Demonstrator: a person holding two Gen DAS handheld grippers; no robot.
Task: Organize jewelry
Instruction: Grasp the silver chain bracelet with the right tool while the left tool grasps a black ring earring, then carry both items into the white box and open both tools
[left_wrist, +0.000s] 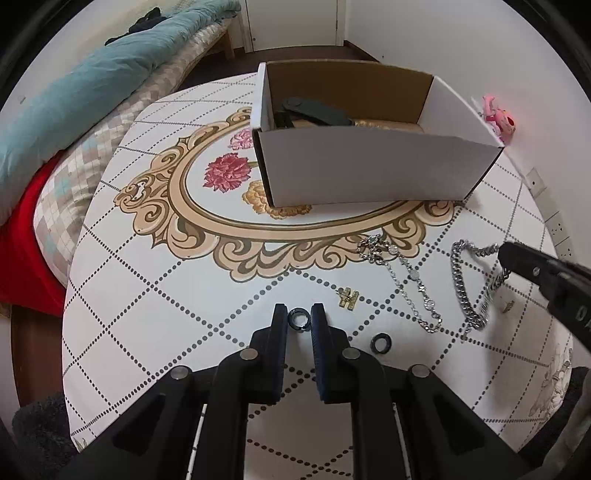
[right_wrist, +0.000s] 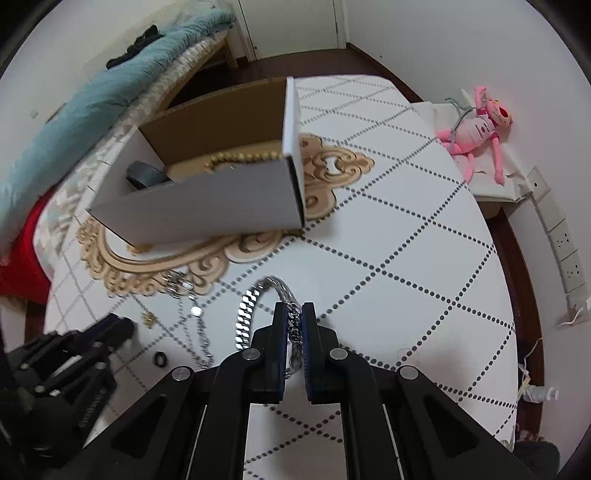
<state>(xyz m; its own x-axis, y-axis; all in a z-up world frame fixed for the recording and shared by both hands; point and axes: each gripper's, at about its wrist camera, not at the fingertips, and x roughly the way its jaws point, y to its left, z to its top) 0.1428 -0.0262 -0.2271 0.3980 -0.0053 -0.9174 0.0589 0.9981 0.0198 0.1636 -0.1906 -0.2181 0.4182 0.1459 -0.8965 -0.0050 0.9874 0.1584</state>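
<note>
A white cardboard box (left_wrist: 369, 166) stands on the patterned table (left_wrist: 147, 295) and holds dark items and a gold chain (right_wrist: 240, 158). My left gripper (left_wrist: 299, 315) is shut on a small black ring (left_wrist: 299, 316), its fingers touching both sides. A second black ring (left_wrist: 380, 344) lies just right of it, and a gold H-shaped charm (left_wrist: 349, 297) beyond. A thin silver necklace (left_wrist: 402, 277) lies to the right. My right gripper (right_wrist: 293, 317) is shut on a thick silver chain (right_wrist: 245, 317), which hangs lifted in the left wrist view (left_wrist: 465, 288).
A bed with a teal quilt (left_wrist: 74, 99) lies left of the table. A pink plush toy (right_wrist: 476, 129) lies on a surface by the wall, beyond the table's right edge. Wall sockets (right_wrist: 565, 240) are at the right. The box (right_wrist: 207, 206) stands at the table's middle.
</note>
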